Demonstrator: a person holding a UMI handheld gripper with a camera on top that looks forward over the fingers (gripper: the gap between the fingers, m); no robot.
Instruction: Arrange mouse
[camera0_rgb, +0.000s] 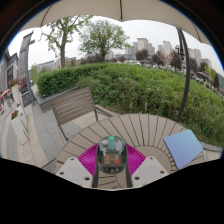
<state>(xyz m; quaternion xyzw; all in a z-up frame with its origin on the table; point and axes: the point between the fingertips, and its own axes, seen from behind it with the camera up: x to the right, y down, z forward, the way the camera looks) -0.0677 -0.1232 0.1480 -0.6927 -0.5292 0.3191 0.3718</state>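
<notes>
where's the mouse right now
In the gripper view, the mouse sits between the gripper fingers on a pink mat on the round slatted table, left of a blue pad.

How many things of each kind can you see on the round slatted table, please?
Mouse, between the fingers: 1
Purple mat: 1
Blue pad: 1
Total: 3
</notes>
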